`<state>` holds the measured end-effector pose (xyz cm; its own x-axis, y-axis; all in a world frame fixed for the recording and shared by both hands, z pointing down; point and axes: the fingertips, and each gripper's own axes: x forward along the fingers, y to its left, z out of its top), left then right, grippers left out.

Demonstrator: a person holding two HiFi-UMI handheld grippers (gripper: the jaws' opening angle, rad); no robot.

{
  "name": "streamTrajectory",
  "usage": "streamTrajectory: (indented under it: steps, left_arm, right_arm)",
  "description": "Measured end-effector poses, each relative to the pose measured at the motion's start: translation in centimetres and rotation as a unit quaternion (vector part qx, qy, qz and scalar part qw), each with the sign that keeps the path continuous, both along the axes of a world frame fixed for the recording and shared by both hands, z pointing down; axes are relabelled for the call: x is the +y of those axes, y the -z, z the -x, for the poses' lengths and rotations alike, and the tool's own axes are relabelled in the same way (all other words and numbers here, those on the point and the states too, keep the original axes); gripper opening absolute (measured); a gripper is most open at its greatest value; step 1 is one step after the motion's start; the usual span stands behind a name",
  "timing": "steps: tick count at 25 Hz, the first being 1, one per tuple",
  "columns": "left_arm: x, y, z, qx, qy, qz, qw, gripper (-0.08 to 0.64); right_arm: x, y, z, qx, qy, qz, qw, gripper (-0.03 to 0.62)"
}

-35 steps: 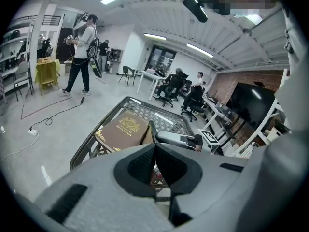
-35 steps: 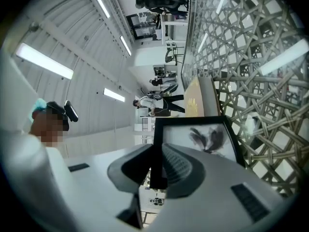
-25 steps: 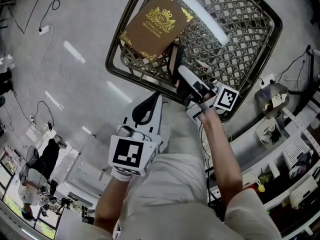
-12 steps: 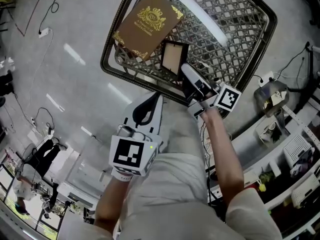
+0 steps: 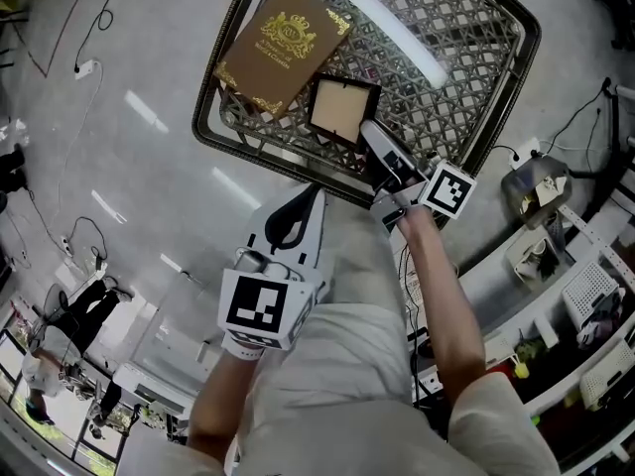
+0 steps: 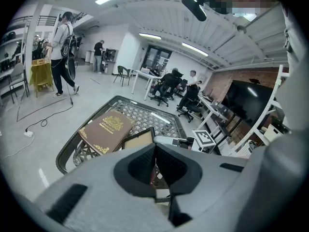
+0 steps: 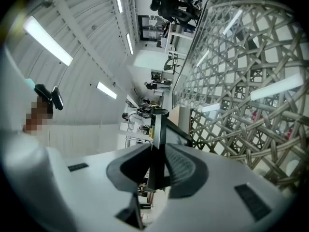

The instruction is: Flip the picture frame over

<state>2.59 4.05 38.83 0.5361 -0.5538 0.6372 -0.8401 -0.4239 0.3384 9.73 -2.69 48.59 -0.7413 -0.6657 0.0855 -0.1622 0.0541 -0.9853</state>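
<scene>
The frame [image 5: 342,109] is over the near part of the lattice table [image 5: 476,58], just beside a corner of the brown book [image 5: 283,48]. Its tan panel, bordered in black, faces up. I can't tell whether it rests on the lattice or hangs just clear of it.

The right gripper [image 5: 374,145] reaches in from the table's near rim and has the frame by its near edge. Seen along its own jaws, the thin black edge sits squarely between the two pads, which are narrow and press on it from both sides. The jaws have just been opening slightly, yet the edge is gripped.

The left gripper [image 5: 310,198] hangs off the table, over the grey floor [image 5: 149,117], well apart from the frame and angled down toward the table's rim. Its jaws are together at the tips, with nothing between them.
</scene>
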Motion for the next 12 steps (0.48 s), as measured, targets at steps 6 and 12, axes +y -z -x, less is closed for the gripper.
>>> streamTrajectory:
  steps: [6, 12]
  left_arm:
    - [0.3, 0.0, 0.4, -0.001, 0.006, 0.0, 1.0, 0.025]
    - [0.6, 0.0, 0.7, 0.0, 0.011, -0.001, 0.9999, 0.025]
  right_arm:
    - [0.4, -1.7, -0.7, 0.043, 0.008, 0.013, 0.999, 0.092]
    - [1.0, -3.6, -1.2, 0.087, 0.024, 0.034, 0.995, 0.092]
